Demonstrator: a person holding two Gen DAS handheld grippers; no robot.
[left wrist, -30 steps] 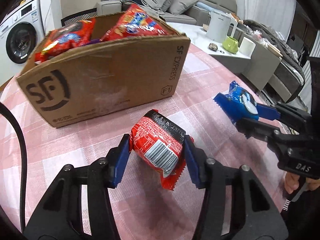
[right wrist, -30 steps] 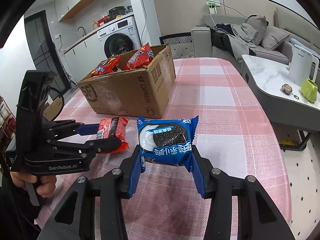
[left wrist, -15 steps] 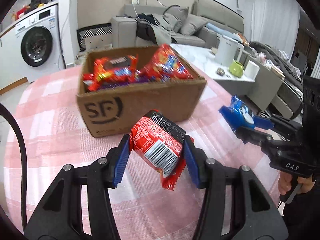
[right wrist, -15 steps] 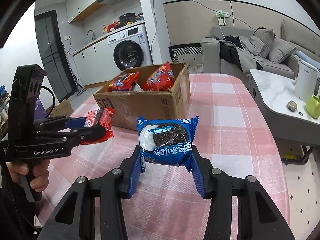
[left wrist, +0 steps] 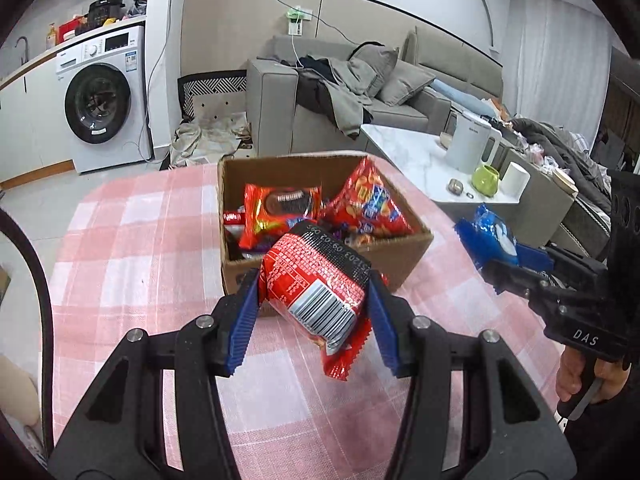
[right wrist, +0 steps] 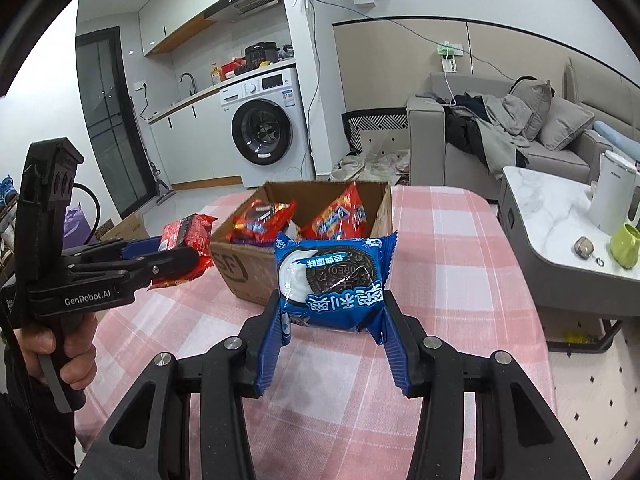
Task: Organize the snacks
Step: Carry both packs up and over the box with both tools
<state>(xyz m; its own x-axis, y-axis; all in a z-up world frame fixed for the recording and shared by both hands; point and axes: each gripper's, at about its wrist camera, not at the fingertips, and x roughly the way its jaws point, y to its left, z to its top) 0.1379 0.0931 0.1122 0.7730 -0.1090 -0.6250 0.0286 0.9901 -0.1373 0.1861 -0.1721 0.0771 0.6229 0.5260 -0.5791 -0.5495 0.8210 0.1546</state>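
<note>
Two views, taken one after the other.

Left wrist view
- Left gripper: its blue pads pinch a red snack packet from both sides, barcode face up, one crimped end hanging below the pads.
- Packet position: held above the pink checked tablecloth, in front of the near wall of the cardboard box.
- Box contents: open at the top; a red cookie packet lies at the left, a red cracker bag leans against the right side, and darker wrappers under them are too hidden to name.
- Right gripper: at the right edge, clamped on a blue Oreo packet, beside the box and outside it.

Right wrist view
- Right gripper: both pads press the sides of the blue Oreo packet, which stands upright with its printed face to the camera.
- Packet position: above the tablecloth, just before the box.
- Box contents: the red cookie packet at the left and the red cracker bag at the right, both sticking up above the rim.
- Left gripper: at the left, closed on the red snack packet, level with the box's left corner and outside it.
- Side table: a white kettle and a green mug stand on it.
</note>
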